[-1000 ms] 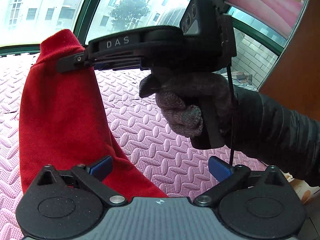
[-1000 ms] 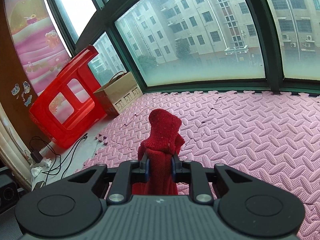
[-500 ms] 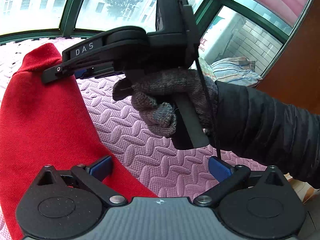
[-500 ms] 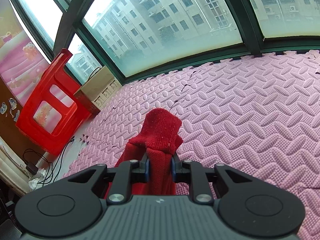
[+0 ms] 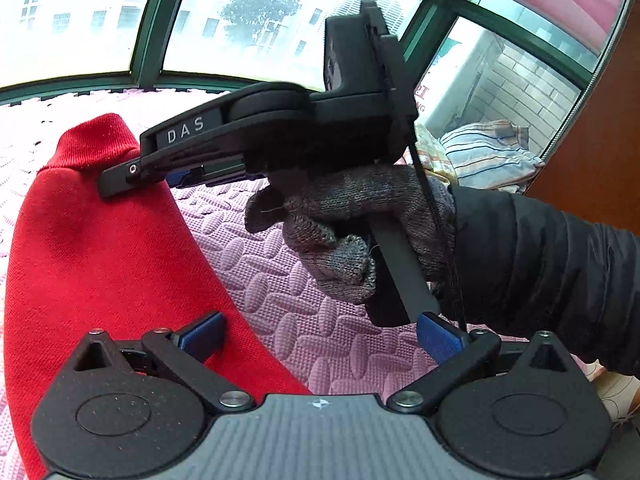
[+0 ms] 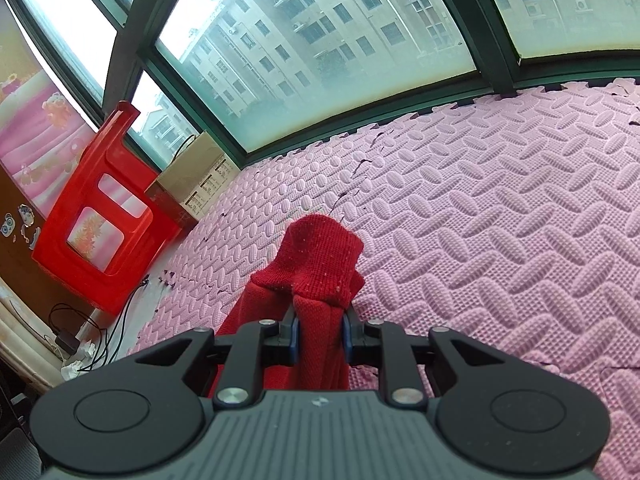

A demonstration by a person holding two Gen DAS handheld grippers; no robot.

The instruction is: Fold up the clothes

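Left wrist view: the left gripper hangs over a pink foam floor mat, its blue pads spread wide with nothing between them. A red knit garment fills the left of the scene, draped from a raised ribbed cuff or collar at the far left down to the mat near the camera. The right gripper, held by a hand in a grey knit glove with a black padded sleeve, comes in from the right and pinches the garment just below that ribbed edge. A pile of striped cloth lies far right by the window.

Right wrist view: the right gripper is nearly closed, its pads pressing a bunched fold of the red garment, whose ribbed end stands up beyond the fingertips. A red plastic stool and a cardboard box sit far left.

The step in hand looks like lifting one end of the garment to lay it out or fold it over. The next move probably calls for the empty left gripper to take another edge — so both ends can be guided together.
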